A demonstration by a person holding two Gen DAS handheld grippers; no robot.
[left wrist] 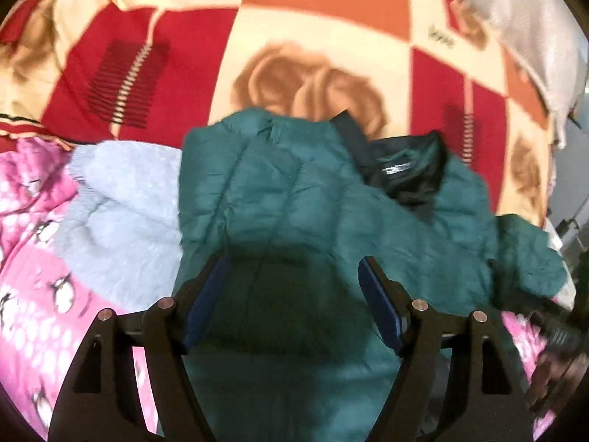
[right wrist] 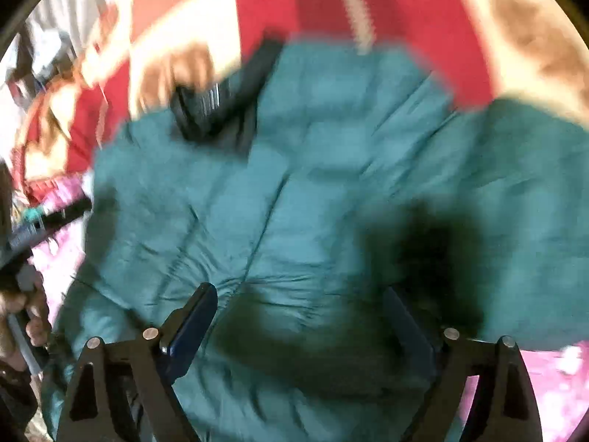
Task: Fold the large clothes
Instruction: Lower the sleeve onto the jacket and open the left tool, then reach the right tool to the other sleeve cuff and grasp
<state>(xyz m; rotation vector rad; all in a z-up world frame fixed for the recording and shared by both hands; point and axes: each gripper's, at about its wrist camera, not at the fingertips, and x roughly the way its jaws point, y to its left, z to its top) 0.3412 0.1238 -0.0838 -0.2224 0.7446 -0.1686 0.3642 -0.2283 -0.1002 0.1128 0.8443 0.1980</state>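
Teal quilted jacket (left wrist: 313,191) between grey fleece (left wrist: 121,213) and patterned blanket (left wrist: 331,11)

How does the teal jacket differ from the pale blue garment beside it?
The teal jacket is smooth and quilted, while the pale blue garment looks fuzzy. The teal jacket has a black collar lining; the pale blue garment shows none. The teal jacket lies under the tongs, the pale blue garment off to their side. Both rest on bedding.

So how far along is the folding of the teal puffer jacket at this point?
Early. The teal puffer jacket lies spread on the patterned blanket, black collar showing; one side may be folded in, but blur hides it. In hand: nothing; the left gripper and right gripper hover open above it, gripping no fabric. Left: the folds themselves, and the pale knit garment beside it.
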